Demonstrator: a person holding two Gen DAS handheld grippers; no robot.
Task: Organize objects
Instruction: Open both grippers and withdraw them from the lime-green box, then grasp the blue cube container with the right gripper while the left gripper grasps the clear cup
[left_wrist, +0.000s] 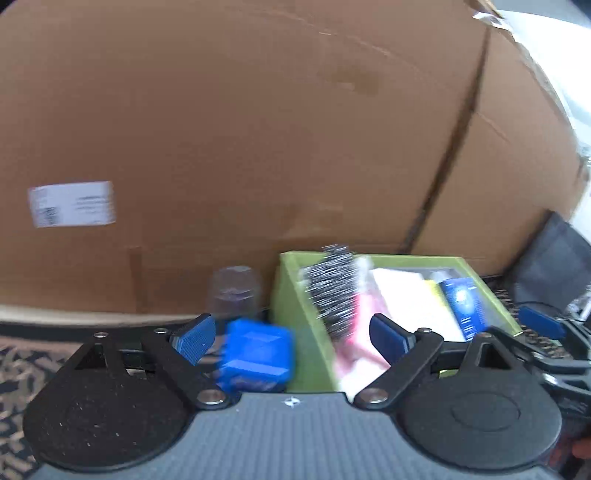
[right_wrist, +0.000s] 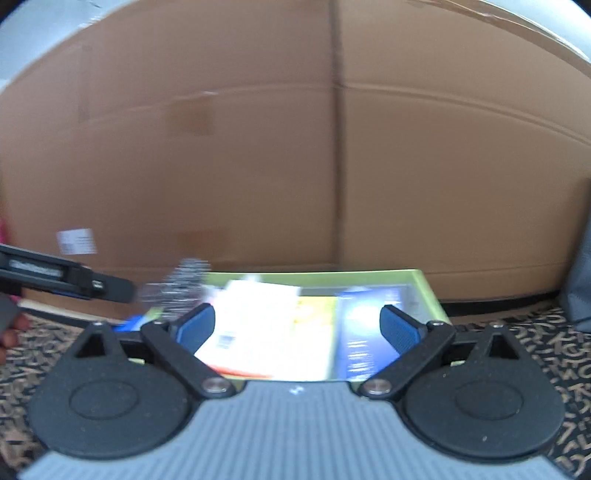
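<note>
Blue-padded jaws of the left gripper (left_wrist: 291, 338) and right gripper (right_wrist: 297, 326) are standing wide apart, gripping nothing. Beyond them a green bin (left_wrist: 291, 295) is holding a hairbrush (left_wrist: 334, 291), papers and a blue box (left_wrist: 463, 302), beside a blue cube (left_wrist: 256, 356).

A large brown cardboard box (left_wrist: 258, 129) fills the background, with a white printed label (left_wrist: 72, 203) stuck low on its left face. Below the box lies a dark carpet patterned with tan letters (right_wrist: 535, 350). Right of the box sits a dark grey fabric item (left_wrist: 554, 266), blurred.
</note>
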